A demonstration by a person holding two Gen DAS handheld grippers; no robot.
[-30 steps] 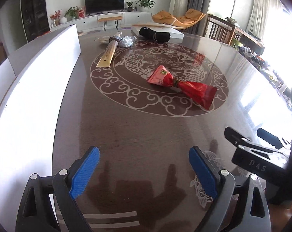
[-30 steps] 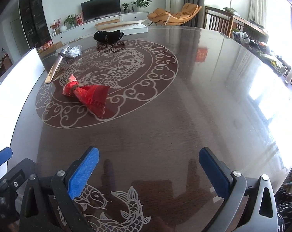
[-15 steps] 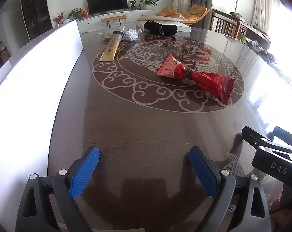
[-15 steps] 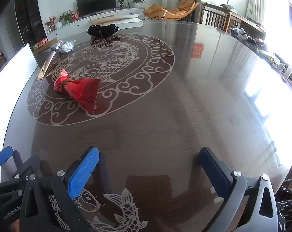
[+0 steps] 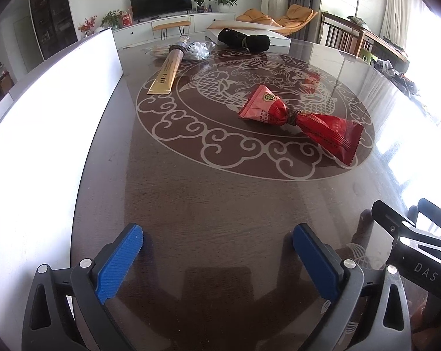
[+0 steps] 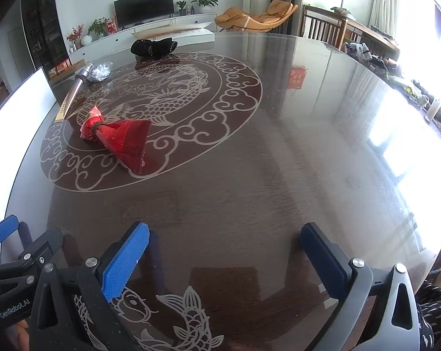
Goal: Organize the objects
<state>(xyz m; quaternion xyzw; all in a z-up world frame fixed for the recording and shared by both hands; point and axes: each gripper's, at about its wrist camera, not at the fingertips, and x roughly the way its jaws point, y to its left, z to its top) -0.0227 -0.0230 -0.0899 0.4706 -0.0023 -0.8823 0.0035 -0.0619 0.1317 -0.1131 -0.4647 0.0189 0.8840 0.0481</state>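
Left wrist view: left gripper (image 5: 217, 248) hangs over bare table (image 5: 206, 204), jaws opening, nothing between them.
Right wrist view: right gripper (image 6: 225, 251) has jaws wide apart, empty, likely waiting to reach.
Red packet (image 5: 301, 121): lies on the table's round pattern, tied at the middle, well ahead of both grippers.
Gold tube (image 5: 166, 73): farther back, printed "H1H".
Writing: "DAS" and "GenRobot.AI" on the gripper bodies.

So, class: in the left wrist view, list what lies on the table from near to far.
Red wrapped packet → gold tube → clear bag of white bits → black bundle.
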